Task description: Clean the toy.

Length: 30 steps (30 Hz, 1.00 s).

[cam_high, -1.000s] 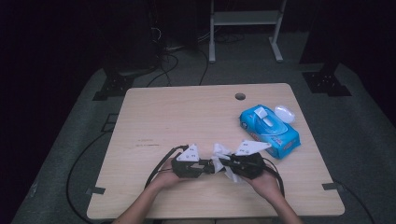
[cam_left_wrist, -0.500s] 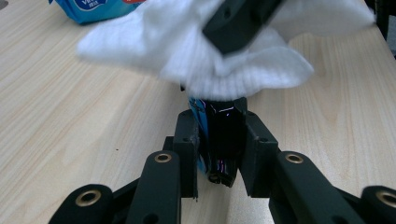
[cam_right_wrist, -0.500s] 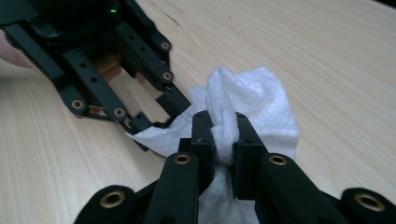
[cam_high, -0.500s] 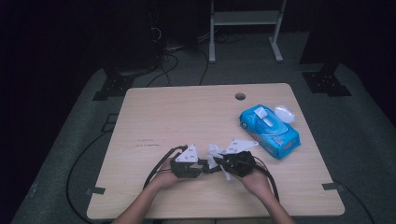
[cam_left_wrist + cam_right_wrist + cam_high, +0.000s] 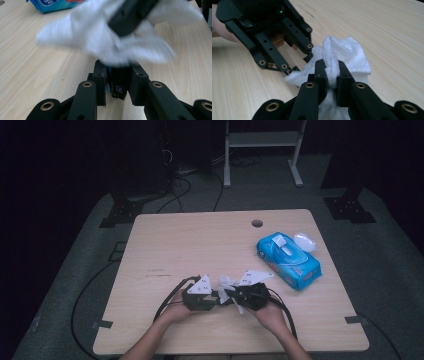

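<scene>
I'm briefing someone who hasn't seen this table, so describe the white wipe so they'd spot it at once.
Start at the wooden table and go to its near edge, where two hands hold black grippers tip to tip. The white wipe is the crumpled sheet bunched between them, pinched in the right gripper. Unlike the blue wipes pack to the right, it is loose, white and crinkled.

Both forearms come in low over the counter's near edge, hands angled inward so the two grippers meet nose to nose. The left gripper (image 5: 212, 298) has its fingers (image 5: 100, 77) nearly closed on a small dark item; the right gripper (image 5: 235, 296) has its fingers (image 5: 321, 72) clamped on white tissue
</scene>
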Each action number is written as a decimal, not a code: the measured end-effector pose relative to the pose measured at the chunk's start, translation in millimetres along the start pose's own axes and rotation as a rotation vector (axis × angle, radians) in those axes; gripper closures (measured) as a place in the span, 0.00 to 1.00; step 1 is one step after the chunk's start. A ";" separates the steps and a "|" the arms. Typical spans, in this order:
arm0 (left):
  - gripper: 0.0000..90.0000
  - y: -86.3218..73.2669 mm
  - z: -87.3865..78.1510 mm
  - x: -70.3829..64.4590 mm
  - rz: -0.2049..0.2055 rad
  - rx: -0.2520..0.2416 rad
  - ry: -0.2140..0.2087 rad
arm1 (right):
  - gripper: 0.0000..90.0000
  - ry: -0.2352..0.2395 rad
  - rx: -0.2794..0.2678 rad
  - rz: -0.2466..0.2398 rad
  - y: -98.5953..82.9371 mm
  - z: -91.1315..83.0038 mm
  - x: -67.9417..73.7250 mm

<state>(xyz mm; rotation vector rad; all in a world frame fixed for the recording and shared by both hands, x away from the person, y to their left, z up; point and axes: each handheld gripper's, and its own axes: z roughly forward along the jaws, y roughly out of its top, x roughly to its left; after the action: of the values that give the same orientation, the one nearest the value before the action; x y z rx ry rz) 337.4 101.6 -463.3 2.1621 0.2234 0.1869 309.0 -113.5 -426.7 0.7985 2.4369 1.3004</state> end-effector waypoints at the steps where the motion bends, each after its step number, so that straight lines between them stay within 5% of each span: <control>1: 0.79 -0.3 -0.5 0.1 0.001 0.000 0.000 | 0.91 -0.006 0.005 -0.013 1.1 1.5 1.7; 7: 0.79 -0.7 -0.8 0.8 -0.003 -0.003 -0.002 | 0.91 -0.087 0.033 -0.004 -7.1 -13.0 -15.3; 15: 0.79 -0.5 -1.1 0.8 0.007 0.002 0.001 | 0.91 -0.132 0.031 0.030 -15.2 -26.9 -26.4; 19: 0.79 -0.8 -1.1 1.5 -0.005 0.000 -0.003 | 0.91 -0.111 0.022 0.038 -13.2 -23.8 -22.6; 24: 0.79 -1.6 -3.4 2.0 0.002 0.005 0.002 | 0.91 -0.058 0.013 -0.009 -5.9 -9.9 -8.4; 30: 0.79 -1.5 -4.4 2.8 0.010 0.010 0.002 | 0.91 -0.128 0.031 0.007 -13.2 -23.4 -21.5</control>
<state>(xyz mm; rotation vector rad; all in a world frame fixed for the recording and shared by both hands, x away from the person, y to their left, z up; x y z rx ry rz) 339.0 106.7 -461.9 2.1738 0.2153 0.1941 311.0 -147.8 -424.9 0.8705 2.3609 1.1783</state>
